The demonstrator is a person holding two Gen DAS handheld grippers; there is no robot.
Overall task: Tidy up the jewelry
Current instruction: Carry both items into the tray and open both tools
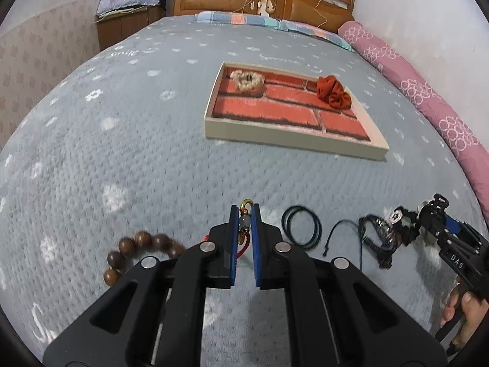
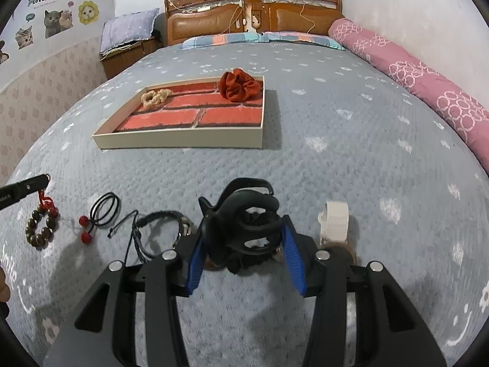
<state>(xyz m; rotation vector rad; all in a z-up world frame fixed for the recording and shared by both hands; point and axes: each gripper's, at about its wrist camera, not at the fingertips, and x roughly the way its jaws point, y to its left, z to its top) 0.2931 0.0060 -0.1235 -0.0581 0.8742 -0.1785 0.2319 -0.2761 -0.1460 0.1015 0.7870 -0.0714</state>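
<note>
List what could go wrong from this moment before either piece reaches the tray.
1. The left tool pinches only the red cord and charm of the wooden bead bracelet; the beads hang loose and might slip free or snag.
2. The right tool spans the black hair claw loosely, so closing could twist it or pop it out.
3. The braided black bracelet lies beside that tool and may get dragged.

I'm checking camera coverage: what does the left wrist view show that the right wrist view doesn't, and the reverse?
Only the left wrist view shows the left gripper head-on, shut on the red-corded charm with a gold ring.

Only the right wrist view shows the white hair claw clip, the two red beads and the right gripper around the black hair claw clip.

Both show the brick-patterned tray with the red scrunchie, and the brown wooden bead bracelet.
</note>
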